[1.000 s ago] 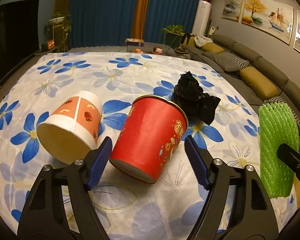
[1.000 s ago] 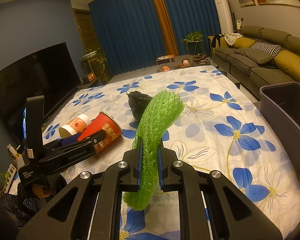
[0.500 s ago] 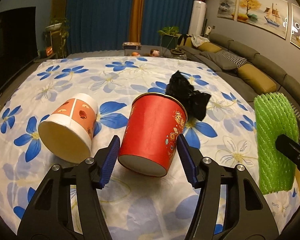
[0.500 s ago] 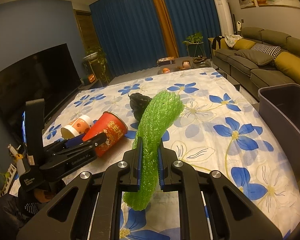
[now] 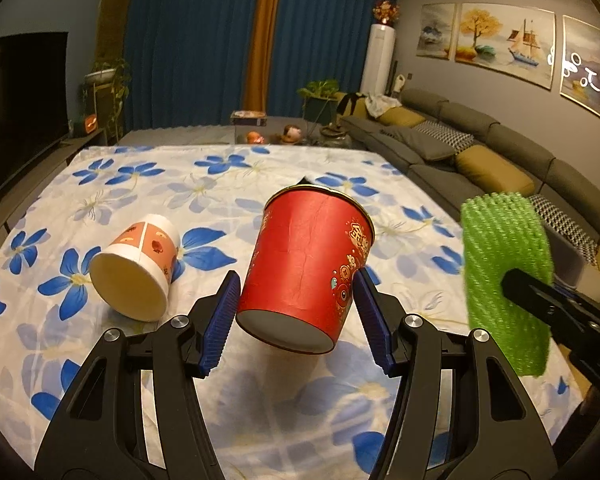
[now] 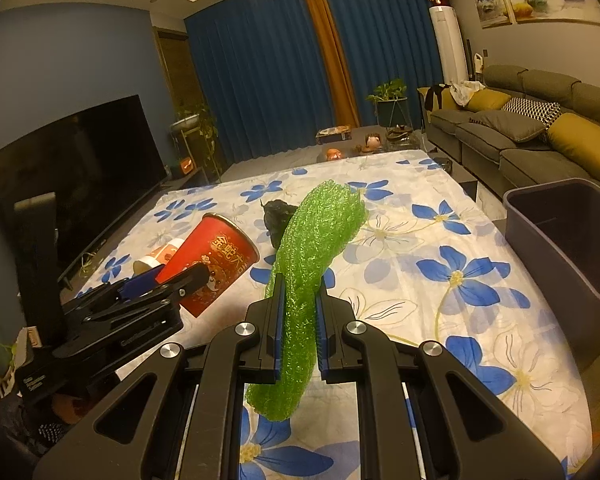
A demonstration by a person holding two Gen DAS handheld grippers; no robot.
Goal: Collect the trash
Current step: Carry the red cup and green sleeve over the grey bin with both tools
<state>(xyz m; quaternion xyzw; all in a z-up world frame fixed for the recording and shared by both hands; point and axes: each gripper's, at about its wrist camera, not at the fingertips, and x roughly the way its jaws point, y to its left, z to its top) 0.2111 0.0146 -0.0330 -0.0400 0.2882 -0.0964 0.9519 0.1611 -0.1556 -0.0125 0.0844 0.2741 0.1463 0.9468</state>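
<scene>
A big flat surface is covered by a white cloth [image 5: 148, 184] printed all over with blue flowers. A white-and-orange paper cup [image 5: 138, 266] is tipped on its side at about 9 o'clock in the left wrist view, base turned toward the camera. A crumpled black bag [image 6: 278, 218] is sat further back, around 12 o'clock in the right wrist view.
</scene>
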